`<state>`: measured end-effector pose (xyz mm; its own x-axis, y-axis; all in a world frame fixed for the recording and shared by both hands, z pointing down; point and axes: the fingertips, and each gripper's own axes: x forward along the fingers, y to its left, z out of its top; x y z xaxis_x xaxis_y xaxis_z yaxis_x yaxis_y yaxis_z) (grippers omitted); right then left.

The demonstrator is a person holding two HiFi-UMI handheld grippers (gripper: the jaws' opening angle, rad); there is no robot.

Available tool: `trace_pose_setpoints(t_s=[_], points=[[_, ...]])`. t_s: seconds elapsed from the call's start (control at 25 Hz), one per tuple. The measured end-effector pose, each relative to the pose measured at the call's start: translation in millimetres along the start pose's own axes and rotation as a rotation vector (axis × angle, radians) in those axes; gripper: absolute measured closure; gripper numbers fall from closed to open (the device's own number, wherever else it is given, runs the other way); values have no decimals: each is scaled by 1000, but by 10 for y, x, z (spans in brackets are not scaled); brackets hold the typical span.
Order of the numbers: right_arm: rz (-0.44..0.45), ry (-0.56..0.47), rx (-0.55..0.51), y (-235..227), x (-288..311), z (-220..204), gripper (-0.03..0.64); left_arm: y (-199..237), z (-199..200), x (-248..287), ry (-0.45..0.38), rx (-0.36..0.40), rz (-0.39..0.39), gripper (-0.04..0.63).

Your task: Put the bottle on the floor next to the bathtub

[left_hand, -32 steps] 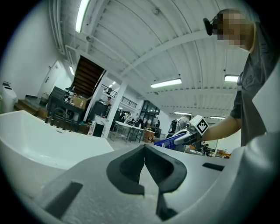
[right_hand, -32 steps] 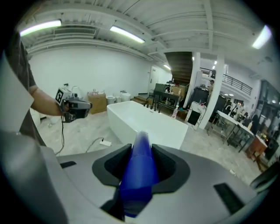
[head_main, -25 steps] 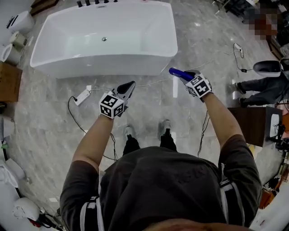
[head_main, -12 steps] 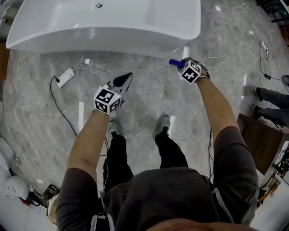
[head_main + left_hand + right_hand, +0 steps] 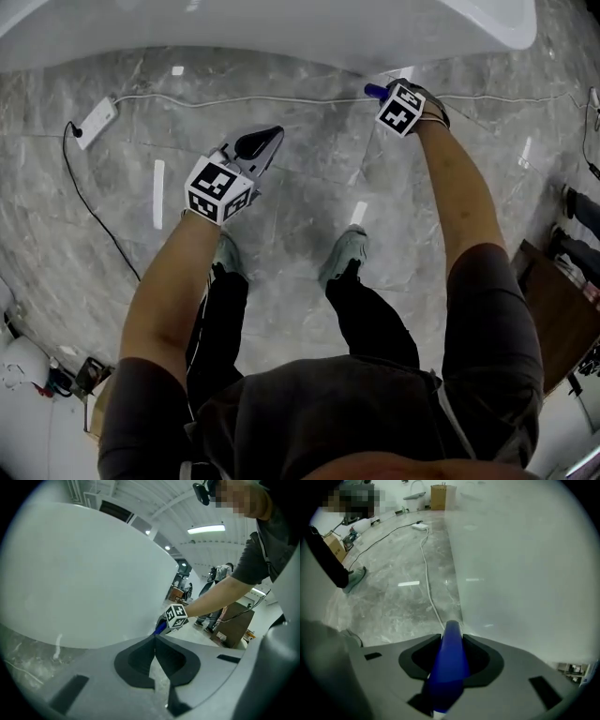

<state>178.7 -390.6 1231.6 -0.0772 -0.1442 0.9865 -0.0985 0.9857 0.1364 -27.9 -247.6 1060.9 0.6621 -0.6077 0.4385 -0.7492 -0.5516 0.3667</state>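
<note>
A blue bottle [image 5: 450, 660] lies lengthwise between the jaws of my right gripper [image 5: 451, 641], which is shut on it; its far end points at the foot of the white bathtub [image 5: 525, 564]. In the head view the bottle's tip [image 5: 374, 91] pokes out past the right gripper [image 5: 384, 96], close to the tub's outer wall [image 5: 309, 37] and low over the grey marble floor. My left gripper [image 5: 267, 142] hangs lower left, jaws shut with nothing between them [image 5: 153, 641]. From the left gripper view, the bottle [image 5: 160, 627] shows beside the tub.
A white cable [image 5: 234, 99] runs along the floor at the tub's foot to a power strip [image 5: 95, 118]. The person's shoes [image 5: 342, 253] stand just behind the grippers. A brown cabinet [image 5: 562, 309] stands at the right, with a cardboard box [image 5: 442, 497] far off.
The person has stepped toward the tub and bent down. My right gripper has carried the bottle forward to the tub's foot. The left gripper stays shut and empty.
</note>
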Motion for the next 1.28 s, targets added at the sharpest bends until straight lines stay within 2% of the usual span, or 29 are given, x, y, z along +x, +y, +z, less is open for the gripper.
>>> trace_pose_setpoints(t_s=[0.28,0.56,0.76,1.28], points=[[41,67,-74,97,560,57,480,110,-309,223,4,-42,-8,595],[53,122,-147,130,771,128,478,238,-292,276,-2,-49,4,595],[65,116,-110,63,779,183,471,242,-310,278,-5,-61,12,595],[-56,-10,-18,91,538,261,309,85,-288,239,2,-53,-22,595]])
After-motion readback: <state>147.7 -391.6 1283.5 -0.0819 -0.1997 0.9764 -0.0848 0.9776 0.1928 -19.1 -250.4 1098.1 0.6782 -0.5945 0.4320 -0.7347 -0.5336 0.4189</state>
